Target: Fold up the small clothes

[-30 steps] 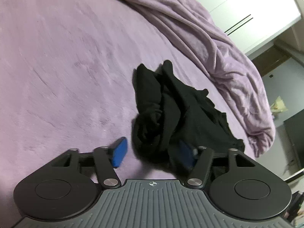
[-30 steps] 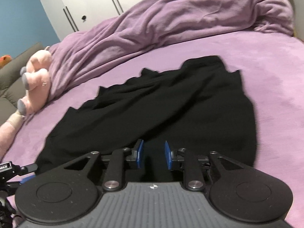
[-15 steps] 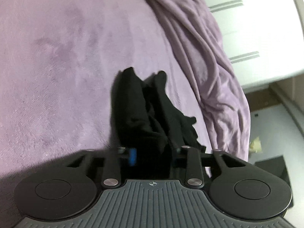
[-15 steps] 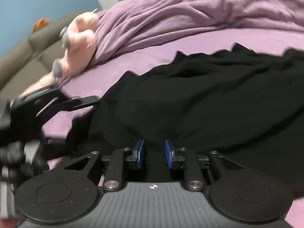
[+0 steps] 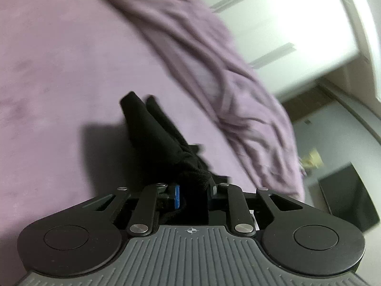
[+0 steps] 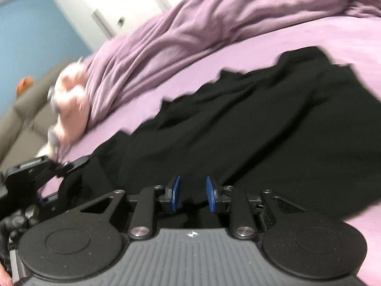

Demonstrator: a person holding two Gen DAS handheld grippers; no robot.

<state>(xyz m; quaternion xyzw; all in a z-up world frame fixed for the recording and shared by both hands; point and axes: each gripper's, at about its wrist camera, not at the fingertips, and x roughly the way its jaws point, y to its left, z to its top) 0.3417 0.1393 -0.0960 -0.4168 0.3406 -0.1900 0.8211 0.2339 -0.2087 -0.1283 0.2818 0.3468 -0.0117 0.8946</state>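
Observation:
A black garment [image 6: 250, 124] lies on the purple bed, spread wide in the right wrist view. In the left wrist view its bunched corner [image 5: 157, 138] rises off the bed into my left gripper [image 5: 194, 191], which is shut on it. My right gripper [image 6: 192, 193] is shut on the near edge of the same garment, with black cloth between its blue pads [image 6: 175, 191]. The left gripper's body [image 6: 31, 174] shows at the left edge of the right wrist view, beside the garment's left end.
A rumpled purple blanket [image 6: 214, 23] lies along the far side of the bed, also in the left wrist view [image 5: 226, 90]. A pink plush toy [image 6: 69, 97] sits by it. White wardrobe doors [image 5: 285, 23] and a dark box [image 5: 350, 197] stand beyond the bed.
My left gripper went from open beside the bunched cloth to shut on it, and lifted it. The right gripper kept its grip and both views swung and blurred.

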